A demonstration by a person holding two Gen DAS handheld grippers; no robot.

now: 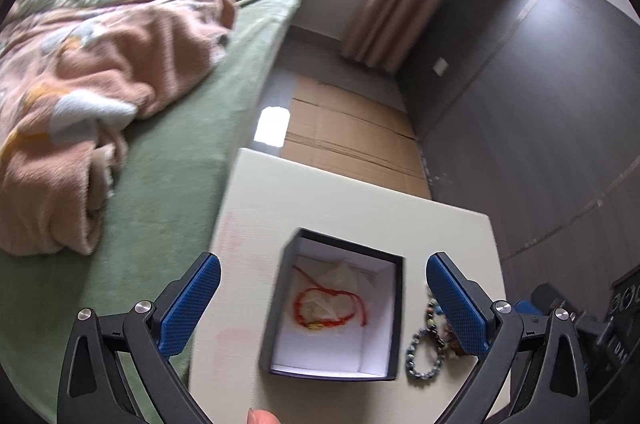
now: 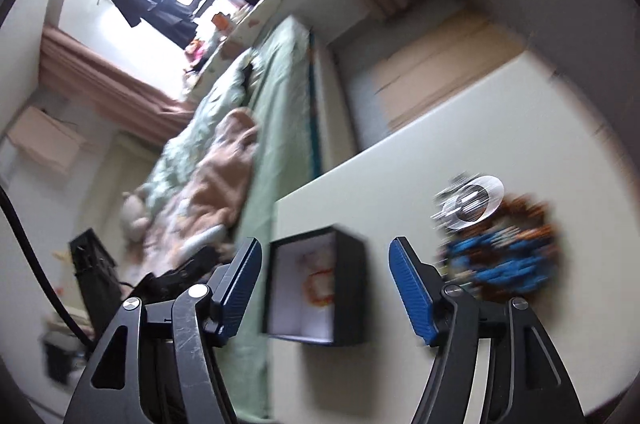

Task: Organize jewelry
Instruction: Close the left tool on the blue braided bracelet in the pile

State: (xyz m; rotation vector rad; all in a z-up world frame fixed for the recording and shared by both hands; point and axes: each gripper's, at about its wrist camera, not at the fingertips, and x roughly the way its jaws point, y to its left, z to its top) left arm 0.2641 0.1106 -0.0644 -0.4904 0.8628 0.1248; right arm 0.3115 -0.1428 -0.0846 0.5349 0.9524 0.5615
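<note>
Nearest the left wrist camera, a fingertip point(image 1: 262, 417) shows at the bottom edge, and the left gripper point(image 1: 323, 280) stands with its blue pads point(image 1: 191, 308) wide apart, nothing between them but the view below. Under that gap sits the box point(image 1: 335, 308), a dark open-topped box with a white lining, resting on the cream table point(image 1: 360, 200). Inside the box lies a red string bracelet point(image 1: 330, 306) (looped over a crumpled white wad on the box floor). Just beside the box, on its right as this view shows it, a beaded bracelet point(image 1: 426, 352) of grey-blue beads lies on the table, partly hidden behind the right-hand pad. In the right wrist view, the right gripper point(image 2: 325, 266) also has its pads apart and empty; the box point(image 2: 316, 288) appears between them, farther along the table, with the red item inside it blurred. To the right of that gripper a heap of blue and brown jewelry point(image 2: 504, 256) lies on the table, with a clear ring-shaped piece point(image 2: 474, 202) at its far edge; motion blur prevents identifying individual pieces. Beyond the table, flattened cardboard point(image 1: 352, 140) covers the floor. Alongside the table runs a bed with a green sheet point(image 1: 208, 128) and a peach blanket point(image 1: 100, 72). Farthest away hang pink curtains point(image 1: 384, 4) by a window.
</note>
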